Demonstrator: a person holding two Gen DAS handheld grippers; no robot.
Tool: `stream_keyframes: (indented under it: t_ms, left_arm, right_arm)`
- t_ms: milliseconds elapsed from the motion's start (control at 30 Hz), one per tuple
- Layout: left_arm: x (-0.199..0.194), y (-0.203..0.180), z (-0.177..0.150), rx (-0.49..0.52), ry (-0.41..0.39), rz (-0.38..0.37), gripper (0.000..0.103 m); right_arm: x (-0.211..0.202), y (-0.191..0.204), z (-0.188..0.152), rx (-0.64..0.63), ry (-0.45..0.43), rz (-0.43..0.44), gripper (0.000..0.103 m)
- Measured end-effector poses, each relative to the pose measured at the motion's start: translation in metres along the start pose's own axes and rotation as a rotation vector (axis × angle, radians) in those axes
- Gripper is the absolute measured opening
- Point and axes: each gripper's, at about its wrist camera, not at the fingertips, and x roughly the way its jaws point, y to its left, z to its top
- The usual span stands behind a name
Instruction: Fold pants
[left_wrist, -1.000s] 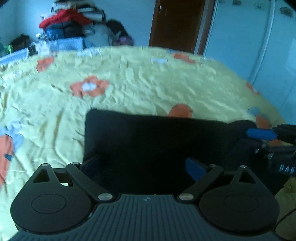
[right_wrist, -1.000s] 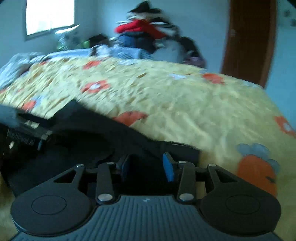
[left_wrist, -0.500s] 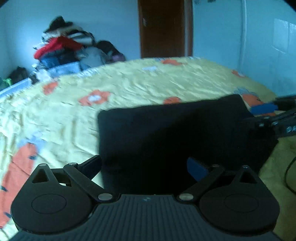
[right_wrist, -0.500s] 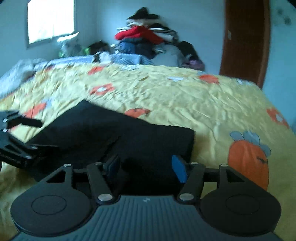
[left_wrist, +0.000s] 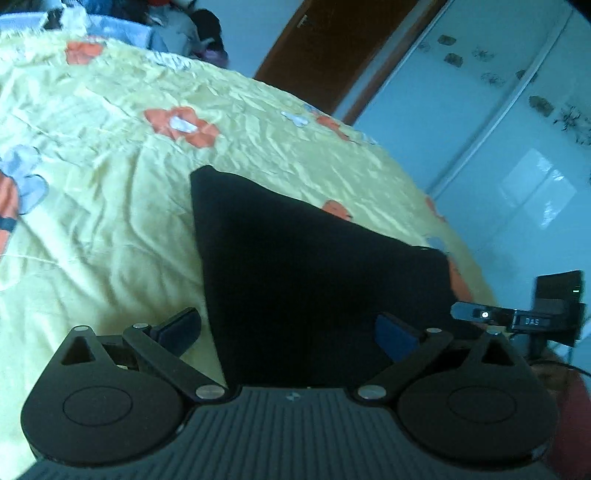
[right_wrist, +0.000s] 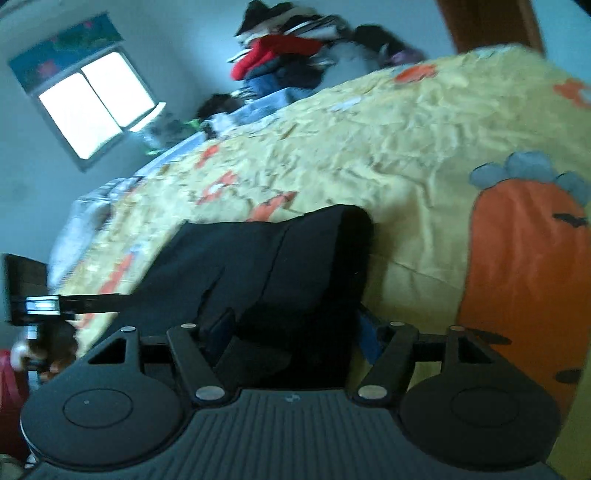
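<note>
The black pants (left_wrist: 306, 269) lie folded into a flat rectangle on the yellow flowered bedspread (left_wrist: 110, 184). My left gripper (left_wrist: 288, 332) is open above the near edge of the pants, its fingers wide apart and holding nothing. My right gripper (right_wrist: 295, 332) is open too, over the right end of the pants (right_wrist: 280, 266), and grips nothing. The right gripper also shows at the right edge of the left wrist view (left_wrist: 517, 317). The left gripper shows at the left edge of the right wrist view (right_wrist: 66, 302).
A heap of clothes (right_wrist: 291, 55) stands beyond the far side of the bed. A brown door (left_wrist: 325, 55) and a pale wardrobe (left_wrist: 498, 129) are on the right. A window (right_wrist: 96, 107) is on the far left wall.
Both grippers have pulled back from the pants and tilted. The right gripper's fingers have opened wider. The pants stay flat on the bed.
</note>
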Motion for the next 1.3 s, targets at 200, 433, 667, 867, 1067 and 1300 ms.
stream_keyframes:
  t_ms: [200,433,667,867,1067,1300]
  left_arm:
    - [0.014,0.007,0.007,-0.057,0.0,-0.102,0.101]
    - [0.019,-0.017,-0.004,0.04,-0.067,0.078,0.036]
    - [-0.009,-0.015,0.001,0.044,-0.167,0.105,0.017]
    - [-0.04,-0.024,0.019,0.119,-0.293,0.172,0.016]
    - [-0.053,-0.006,0.05,0.138,-0.316,0.27,0.018]
    - [-0.016,0.024,0.046,0.127,-0.178,0.482,0.05]
  right_arm:
    - [0.015,-0.023,0.008,0.153,-0.02,0.173,0.07]
    - [0.032,0.003,0.005,0.108,-0.046,0.066,0.033]
    - [0.019,0.03,0.016,0.084,-0.104,0.083,0.028]
    - [0.029,0.065,0.047,0.003,-0.136,0.151,0.028]
    - [0.068,0.076,0.069,0.012,-0.147,0.159,0.028]
    - [0.108,0.071,0.058,-0.112,-0.037,-0.171,0.055]
